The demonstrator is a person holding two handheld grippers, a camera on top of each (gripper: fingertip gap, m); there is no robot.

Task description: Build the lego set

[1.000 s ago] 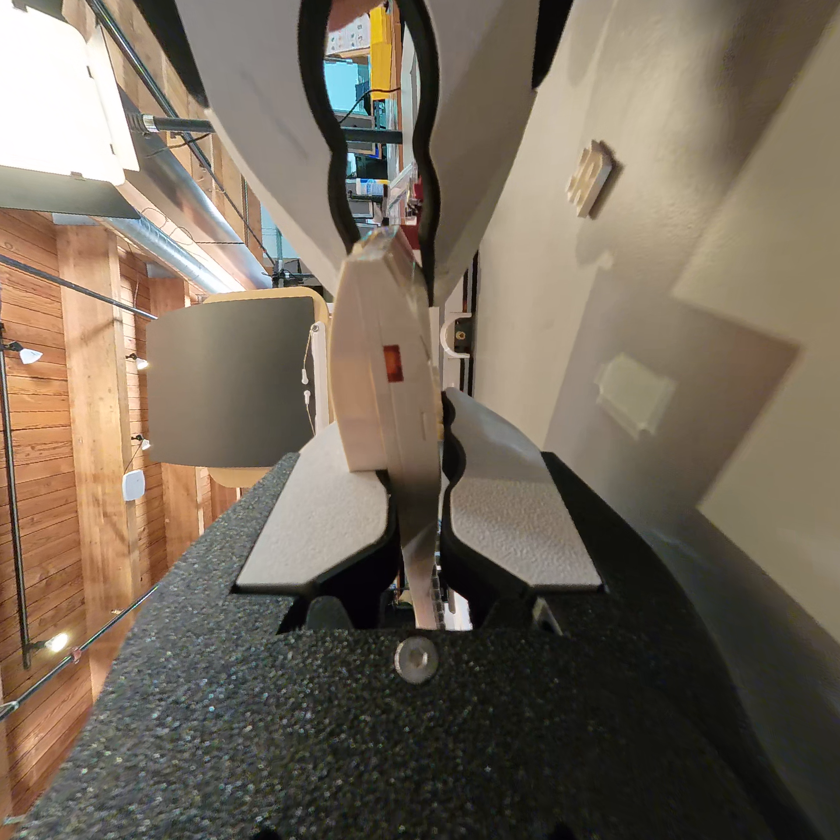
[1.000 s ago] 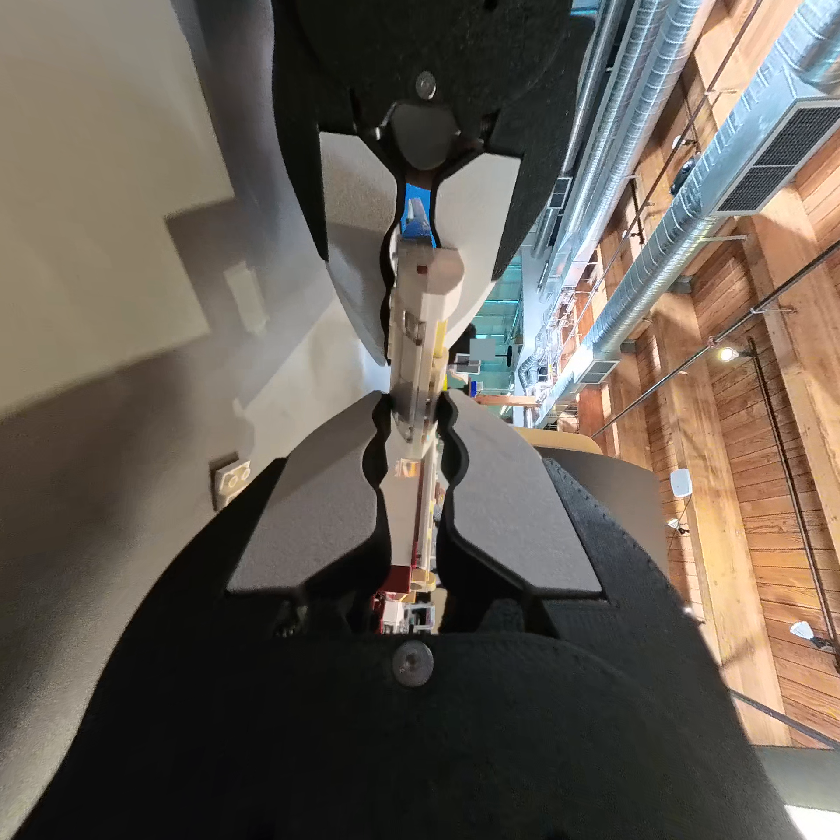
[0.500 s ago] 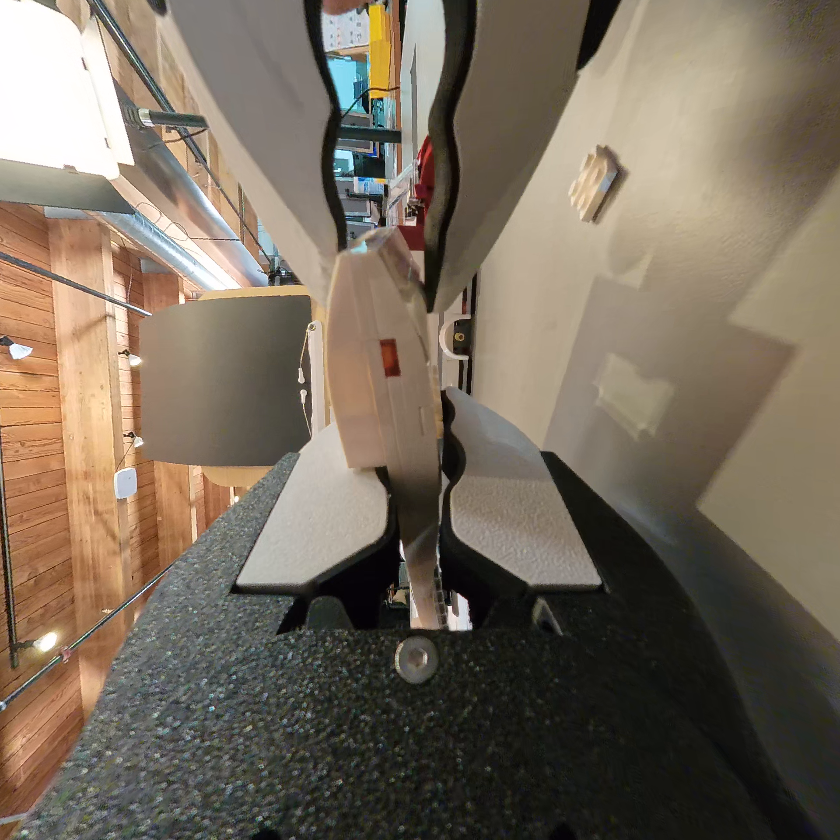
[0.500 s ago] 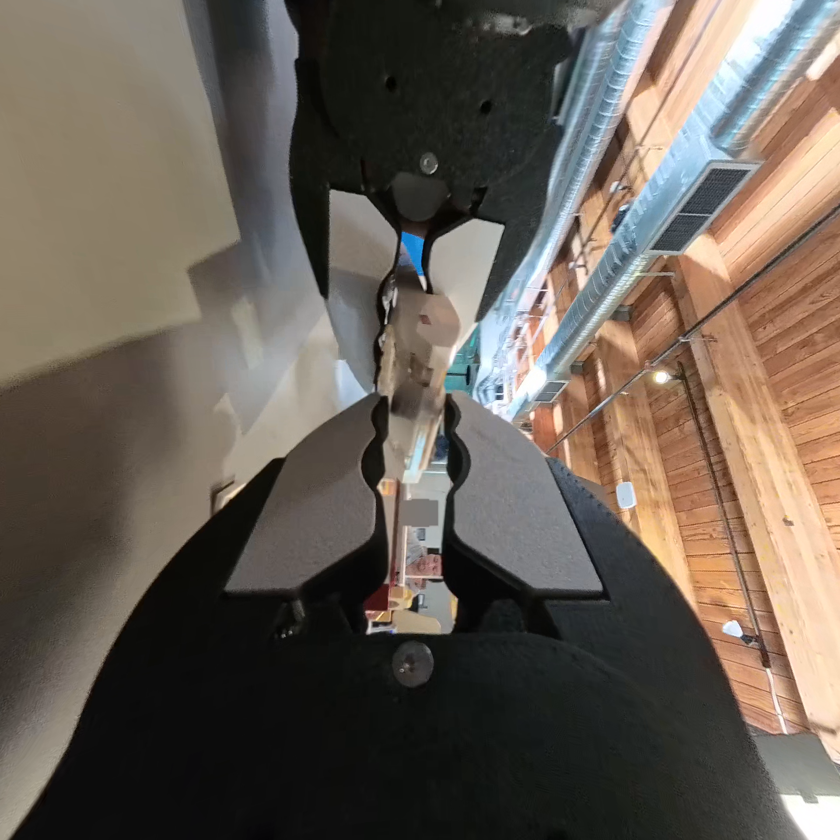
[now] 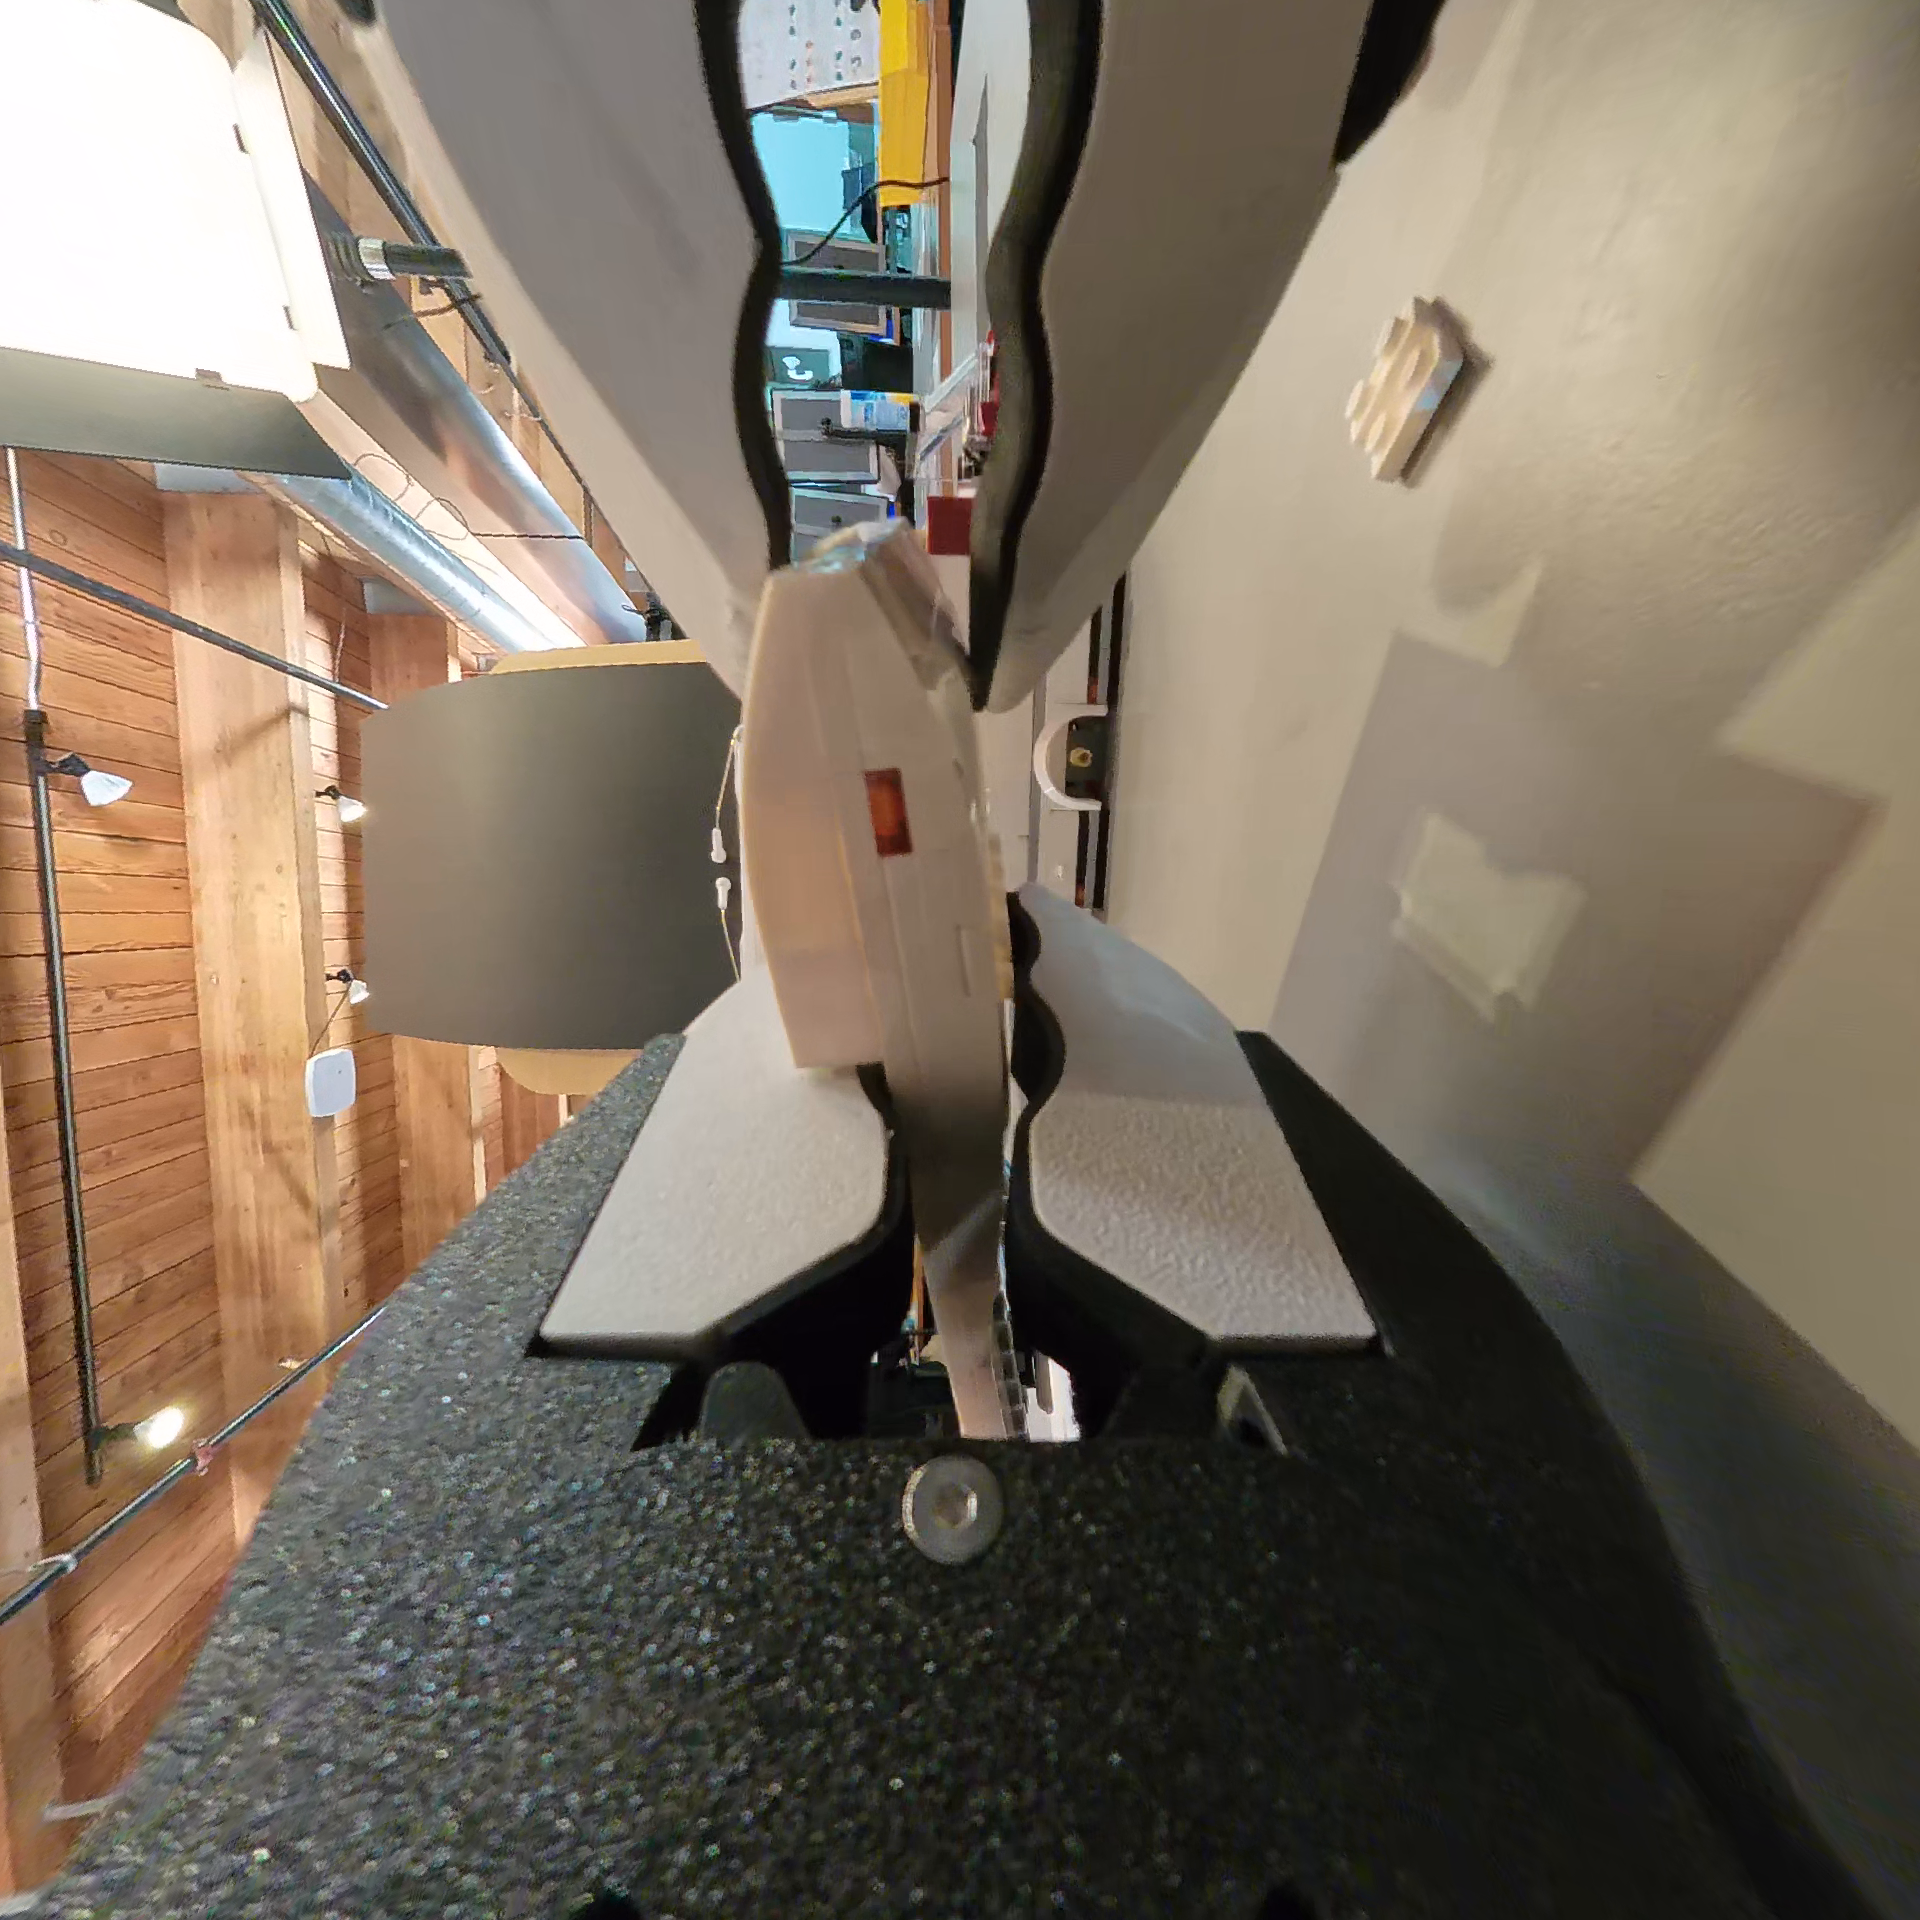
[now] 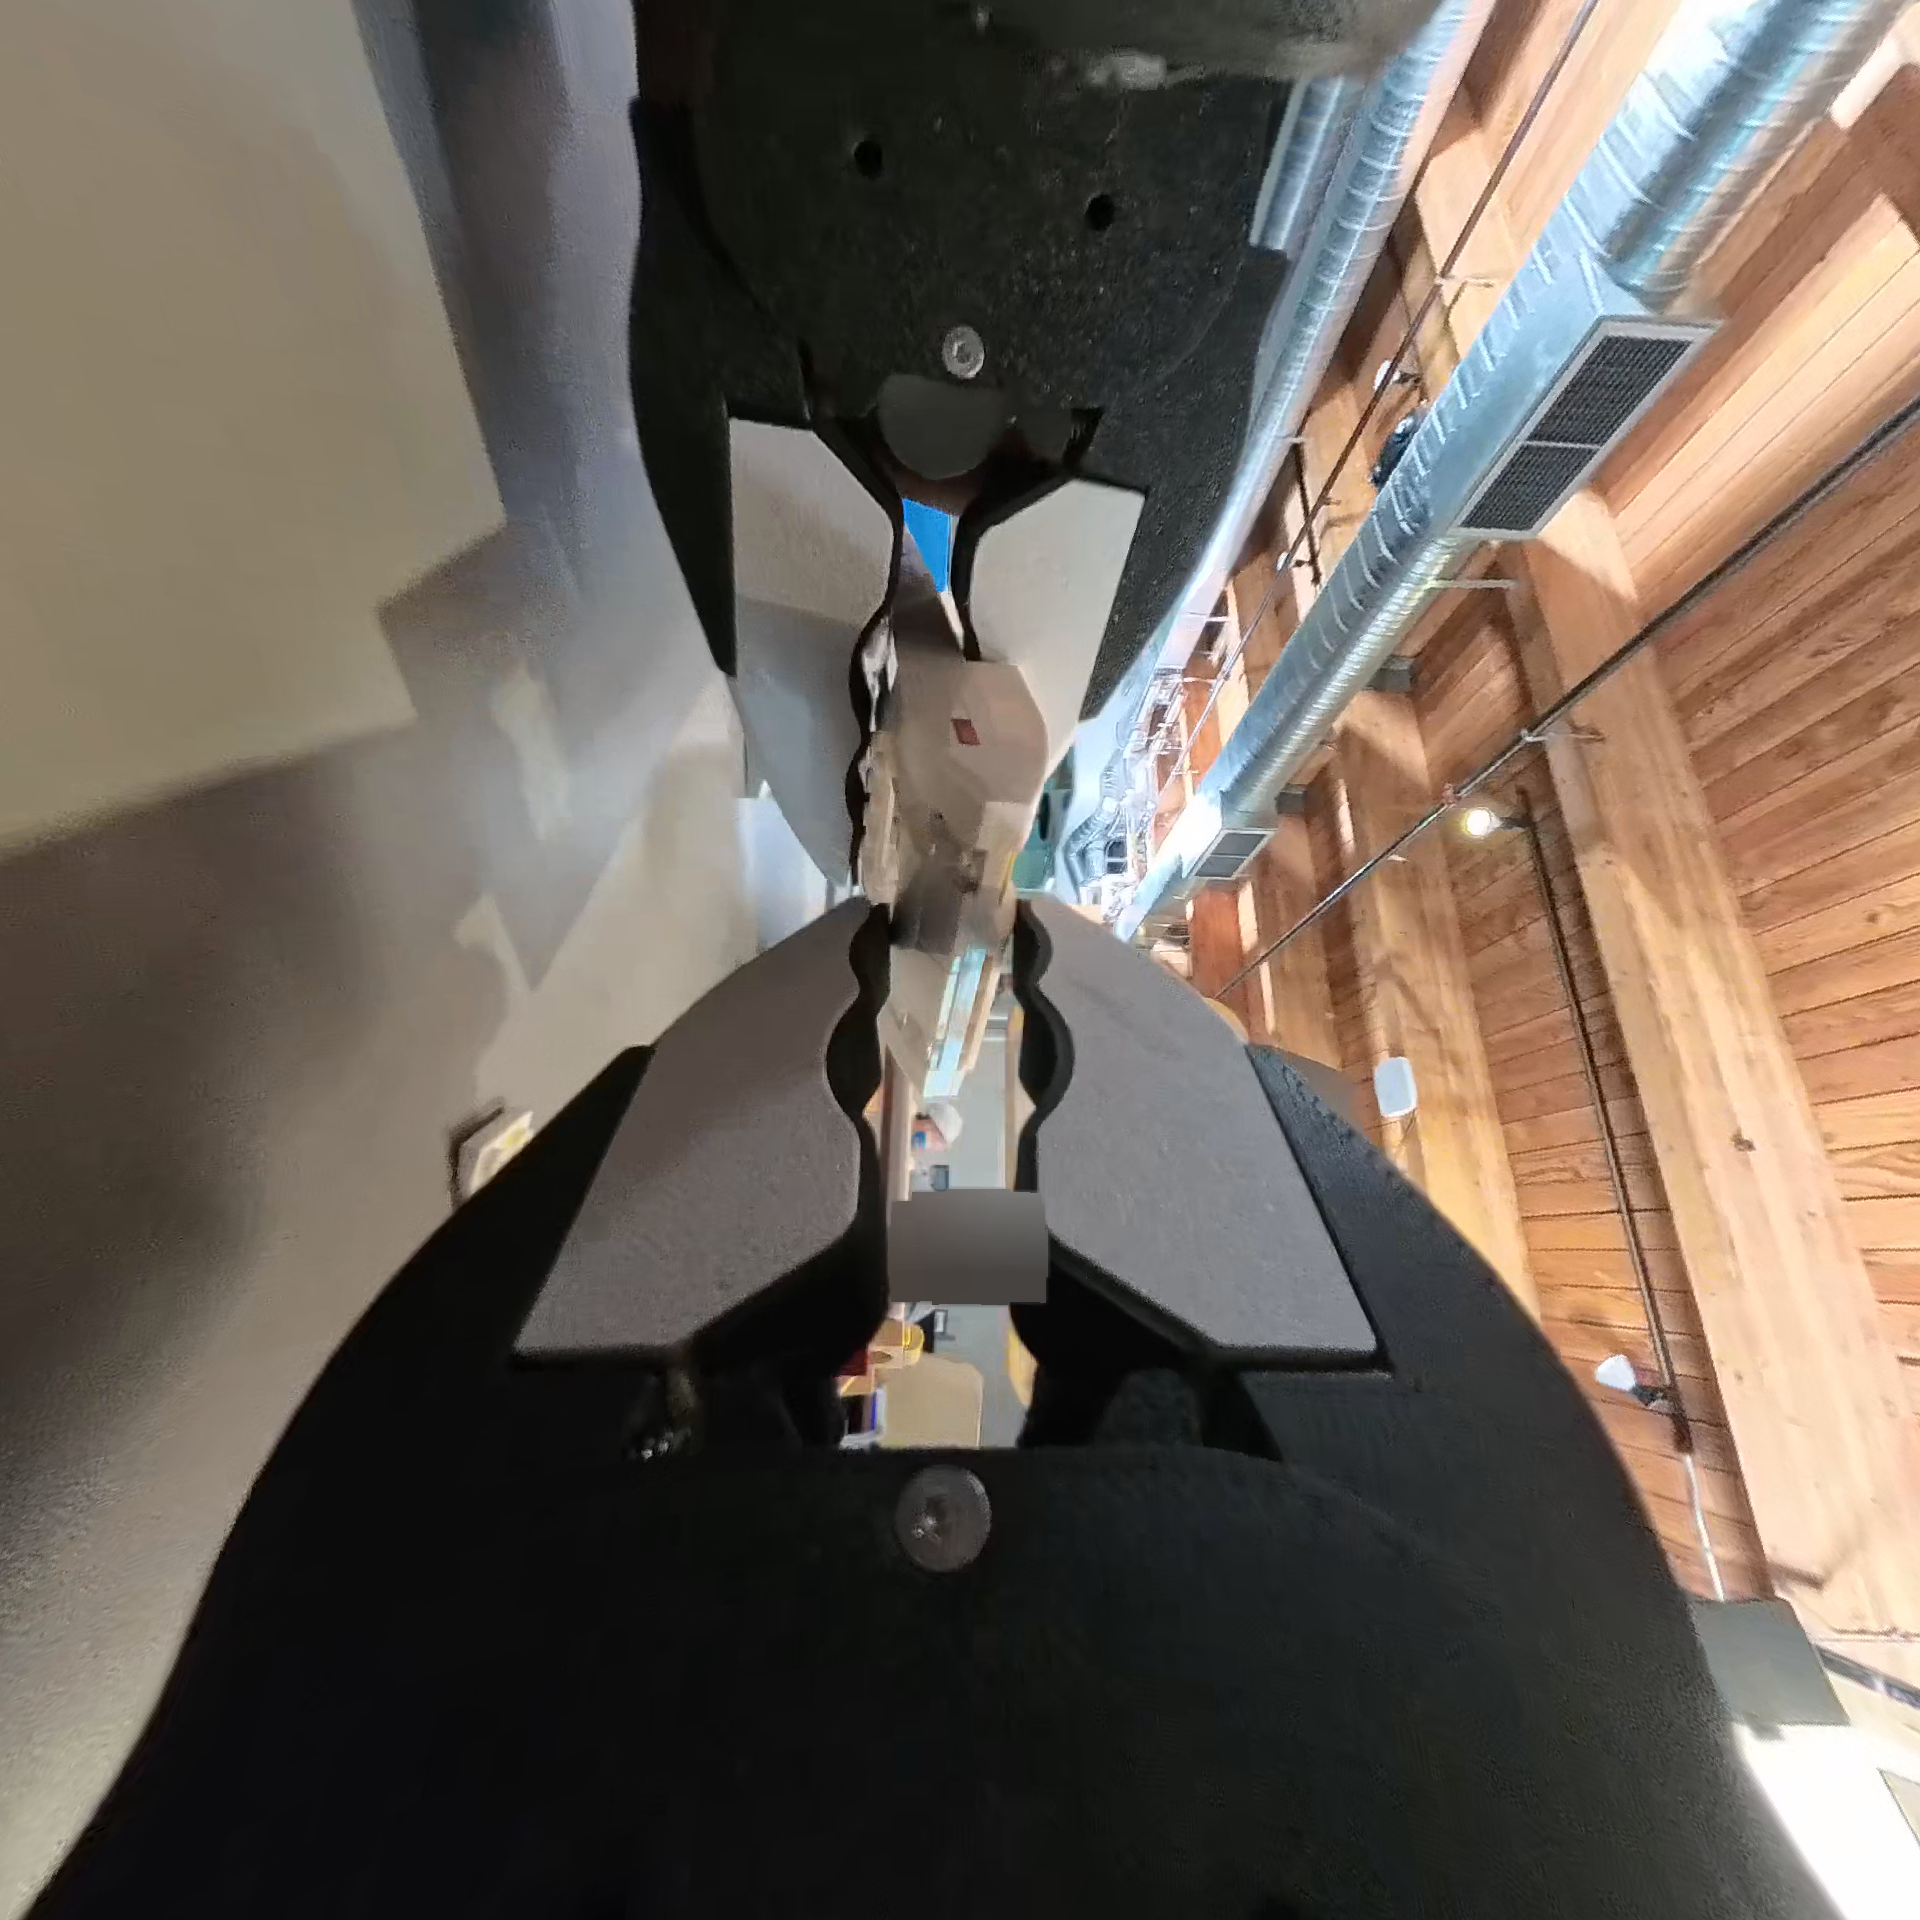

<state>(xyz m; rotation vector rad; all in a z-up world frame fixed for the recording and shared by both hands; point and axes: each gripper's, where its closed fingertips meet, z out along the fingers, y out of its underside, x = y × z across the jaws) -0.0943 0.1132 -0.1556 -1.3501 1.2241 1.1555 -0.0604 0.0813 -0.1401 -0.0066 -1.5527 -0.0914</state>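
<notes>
Left wrist view: the left gripper point(image 5: 951, 997) is seen closed to a narrow gap on a white, flat, curved-edged brick-built plastic model point(image 5: 862, 831), both black wavy pads pressed against its thin grey lower part. The model is held edge-on, standing up out of the fingers; a small orange-red rectangular tile point(image 5: 886, 814) is set in its white face, and a clear piece sits at its far tip. That tip lies between the fingertips of the right gripper point(image 5: 873, 613), which is seen opposite, its jaws parted wider than the tip. Beyond, a grey wall, a dark lamp shade point(image 5: 540, 852) and wooden boards are seen.

Right wrist view: the right gripper point(image 6: 951, 920) is seen narrowly open around the blurred near end of the model point(image 6: 961, 748); pad contact cannot be told. The left gripper point(image 6: 920, 634) is clamped on the far end. Silver ducts point(image 6: 1382, 582) run past.
</notes>
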